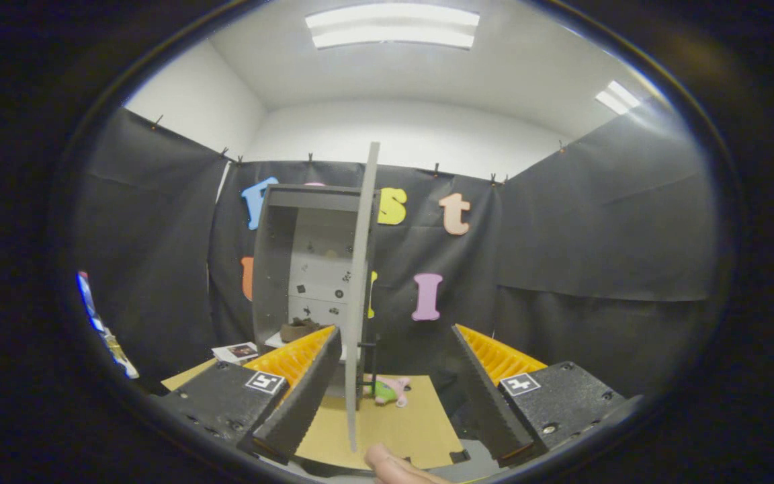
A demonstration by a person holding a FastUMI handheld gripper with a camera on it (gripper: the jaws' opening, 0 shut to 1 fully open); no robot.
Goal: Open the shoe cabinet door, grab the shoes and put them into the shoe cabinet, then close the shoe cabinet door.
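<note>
Fingers of the claw stand spread wide, pinching nothing. Between them, nearer the left finger, the cabinet door stands open, seen edge-on and running up toward 12 o'clock. At 11 o'clock beyond the left finger, the shoe cabinet shows its pale inside, with a brown shoe on its floor. Just ahead between the fingers, a pink and green toy lies on the tan tabletop. A fingertip pokes in at 6 o'clock.
</note>
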